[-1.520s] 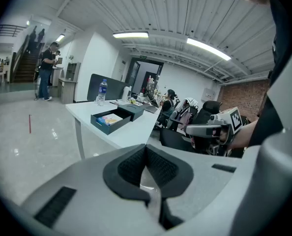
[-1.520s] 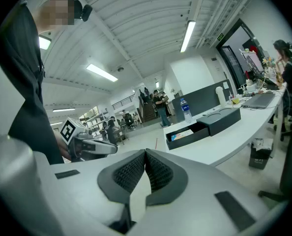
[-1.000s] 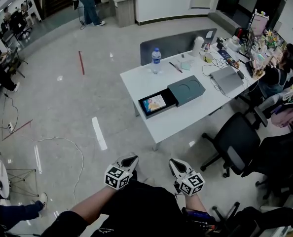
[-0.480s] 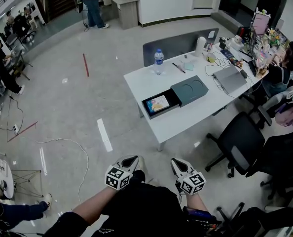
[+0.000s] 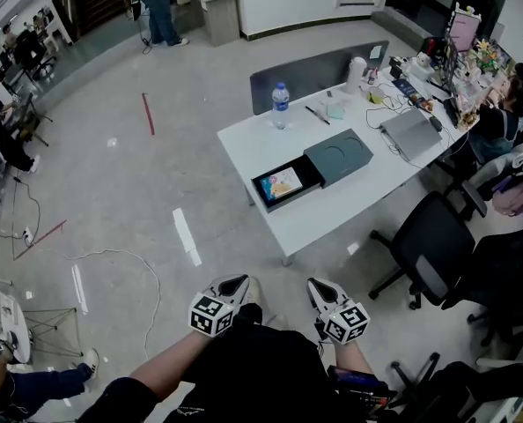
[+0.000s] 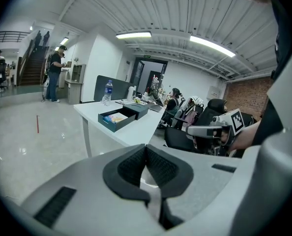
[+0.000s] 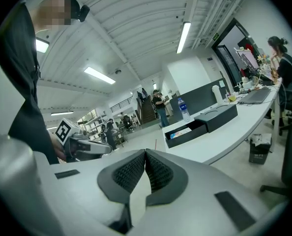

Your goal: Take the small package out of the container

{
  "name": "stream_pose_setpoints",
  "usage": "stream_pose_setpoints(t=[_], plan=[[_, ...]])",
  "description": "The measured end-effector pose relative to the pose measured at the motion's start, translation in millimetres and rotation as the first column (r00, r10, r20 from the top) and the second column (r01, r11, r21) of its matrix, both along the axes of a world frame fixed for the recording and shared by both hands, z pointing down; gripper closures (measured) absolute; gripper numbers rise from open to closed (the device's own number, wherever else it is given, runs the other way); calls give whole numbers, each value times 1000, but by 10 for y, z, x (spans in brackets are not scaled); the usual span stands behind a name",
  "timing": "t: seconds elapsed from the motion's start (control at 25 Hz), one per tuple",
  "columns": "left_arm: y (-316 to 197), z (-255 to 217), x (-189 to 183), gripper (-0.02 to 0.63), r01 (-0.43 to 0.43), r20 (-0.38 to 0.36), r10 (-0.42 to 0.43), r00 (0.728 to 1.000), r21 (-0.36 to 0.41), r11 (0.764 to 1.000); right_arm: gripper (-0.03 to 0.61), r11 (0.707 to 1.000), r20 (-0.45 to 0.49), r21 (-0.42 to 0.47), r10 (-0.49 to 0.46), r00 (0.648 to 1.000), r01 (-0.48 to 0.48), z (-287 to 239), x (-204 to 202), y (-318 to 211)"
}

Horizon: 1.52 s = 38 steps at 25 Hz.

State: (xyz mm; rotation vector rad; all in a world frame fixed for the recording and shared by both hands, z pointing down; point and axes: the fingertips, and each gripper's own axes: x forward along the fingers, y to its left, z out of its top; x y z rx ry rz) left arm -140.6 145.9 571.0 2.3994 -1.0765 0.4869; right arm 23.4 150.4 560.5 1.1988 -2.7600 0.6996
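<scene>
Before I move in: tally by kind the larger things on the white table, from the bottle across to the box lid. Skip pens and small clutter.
Water bottle: 1
Open dark box: 1
Box lid: 1
Colourful package, inside the box: 1
Total: 4

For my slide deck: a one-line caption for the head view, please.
Both shut, left hand-held gripper and right hand-held gripper face a table bearing the open container.
</scene>
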Motion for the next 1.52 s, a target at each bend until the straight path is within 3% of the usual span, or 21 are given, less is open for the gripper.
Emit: stream_pose_setpoints(t=[0.6, 1.12, 1.52], plan=[[-687, 64, -59, 604, -37, -44, 36, 998, -10, 999, 552, 999, -46, -5, 42, 998, -42, -29, -79, -572], [-1418, -16, -303, 604, -107, -61, 107, 992, 7, 994, 552, 990, -64, 21, 141, 988, -140, -214, -318, -1188], [-1654, 28, -384, 604, -126, -70, 125, 990, -16, 992, 552, 985, -80, 3, 173, 982, -173, -206, -406, -1354]])
